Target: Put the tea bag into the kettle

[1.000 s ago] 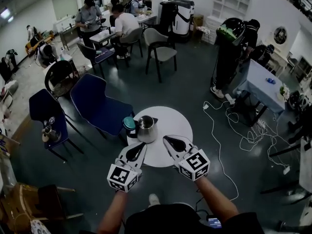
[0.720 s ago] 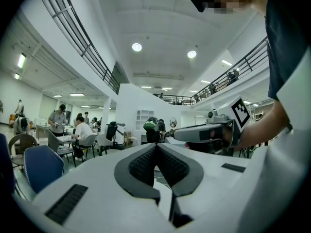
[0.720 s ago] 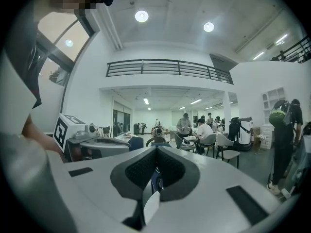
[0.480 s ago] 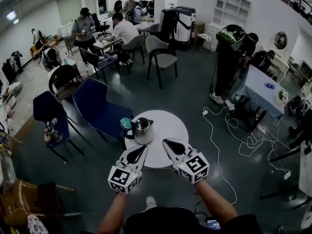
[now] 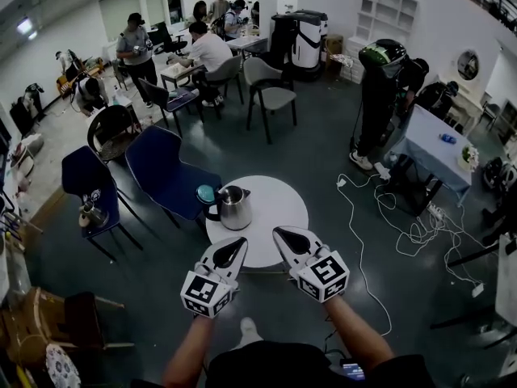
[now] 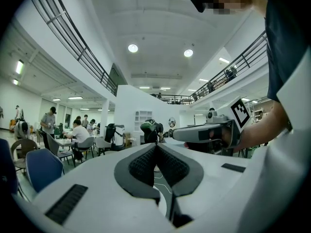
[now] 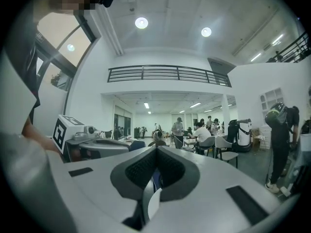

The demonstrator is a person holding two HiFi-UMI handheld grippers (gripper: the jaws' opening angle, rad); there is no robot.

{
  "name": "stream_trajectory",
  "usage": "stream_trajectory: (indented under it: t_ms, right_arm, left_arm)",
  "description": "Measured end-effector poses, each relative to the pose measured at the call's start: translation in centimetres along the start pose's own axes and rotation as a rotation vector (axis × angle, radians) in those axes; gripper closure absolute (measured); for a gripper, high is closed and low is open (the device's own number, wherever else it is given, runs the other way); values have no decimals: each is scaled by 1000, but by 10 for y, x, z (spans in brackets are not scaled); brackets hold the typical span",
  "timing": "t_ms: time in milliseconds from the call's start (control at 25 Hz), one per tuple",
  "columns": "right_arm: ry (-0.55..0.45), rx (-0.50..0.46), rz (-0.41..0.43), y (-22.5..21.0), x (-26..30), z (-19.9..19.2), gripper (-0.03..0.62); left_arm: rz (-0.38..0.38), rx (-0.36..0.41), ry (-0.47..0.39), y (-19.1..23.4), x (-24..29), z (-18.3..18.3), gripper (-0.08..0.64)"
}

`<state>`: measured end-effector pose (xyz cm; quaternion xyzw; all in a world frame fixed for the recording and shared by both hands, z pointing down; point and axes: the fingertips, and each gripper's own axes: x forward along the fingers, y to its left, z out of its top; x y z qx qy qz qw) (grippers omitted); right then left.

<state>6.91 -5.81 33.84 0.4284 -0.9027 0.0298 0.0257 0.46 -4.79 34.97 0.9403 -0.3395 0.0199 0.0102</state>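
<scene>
A steel kettle (image 5: 235, 208) stands open on the left part of a round white table (image 5: 279, 208), with a teal lid (image 5: 205, 194) just to its left. No tea bag shows in any view. My left gripper (image 5: 239, 243) hovers over the table's near edge, just short of the kettle, jaws shut with nothing between them (image 6: 156, 147). My right gripper (image 5: 279, 232) is beside it to the right, also shut and empty (image 7: 156, 149). Each gripper view looks level across the room and shows the other gripper (image 6: 206, 132) (image 7: 92, 144).
Two blue chairs (image 5: 166, 176) stand left of the table, the farther one bearing a small metal pot (image 5: 91, 213). White cables (image 5: 404, 225) trail over the floor to the right. A person in black (image 5: 380, 95) stands beyond them, and people sit at desks (image 5: 202, 51) farther back.
The head view has shifted a little, so the table and kettle sit slightly higher and further left. Both grippers stay shut, side by side at the table's near edge.
</scene>
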Motion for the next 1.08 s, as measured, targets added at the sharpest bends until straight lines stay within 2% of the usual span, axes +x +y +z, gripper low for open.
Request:
stream_trajectory:
  t_ms: [480,1080]
  right_arm:
    - [-13,-13,26,20,-66,3,574]
    - [-7,-19,59,30,-141,-12,574]
  left_arm:
    - [27,10,-6,-66,-19,7,545]
    - [51,20,1,-140,-26,5,545]
